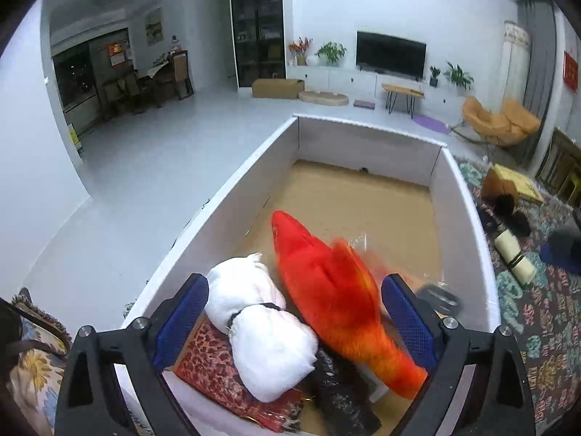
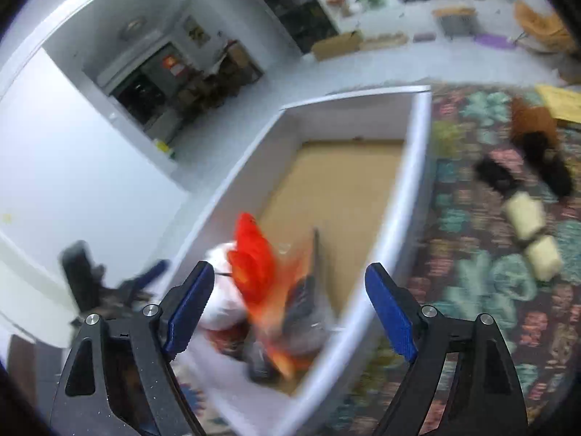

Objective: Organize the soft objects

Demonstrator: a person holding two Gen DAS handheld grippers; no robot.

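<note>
Pretty blurry shot, but the right gripper [image 2: 290, 301] has its jaws wide apart with nothing gripped. Below them an orange fish plush [image 2: 254, 265] lies in the white box [image 2: 414, 181], beside a white bundle [image 2: 221, 305].

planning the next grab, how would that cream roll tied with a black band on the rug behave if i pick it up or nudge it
The cream roll looks like rolled fabric, so probably soft and light for its size. Its black band cinches the middle, so it would likely hold together, with the ends perhaps sagging. Being cylindrical, it might roll if nudged sideways, though the patterned rug should slow it.
</note>
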